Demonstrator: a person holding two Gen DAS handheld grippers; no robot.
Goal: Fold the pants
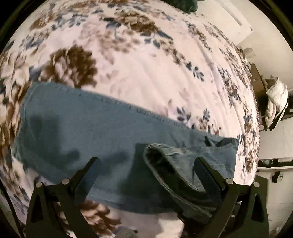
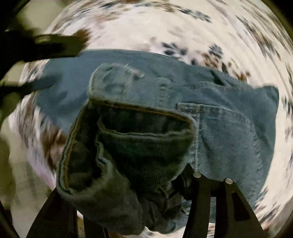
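Blue jeans [image 1: 91, 124] lie folded lengthwise across a floral bedspread [image 1: 146, 64], the waist end at the right. My left gripper [image 1: 147, 158] hovers over them, open wide. A raised leg cuff [image 1: 164, 164] leans against the inner side of its right finger, and its pads do not press it. In the right wrist view the same cuff [image 2: 142, 139] gapes open and bunches over my right gripper [image 2: 128, 164], which points straight down above the back pocket [image 2: 228, 131]. Denim hides the right fingertips, so its grip cannot be read.
The bed's edge runs down the right side, with a white bundle of bedding [image 1: 276, 95] and dark furniture beyond it. A dark green item [image 1: 188, 5] sits at the far top. A dark blurred shape [image 2: 42, 45] crosses the upper left of the right wrist view.
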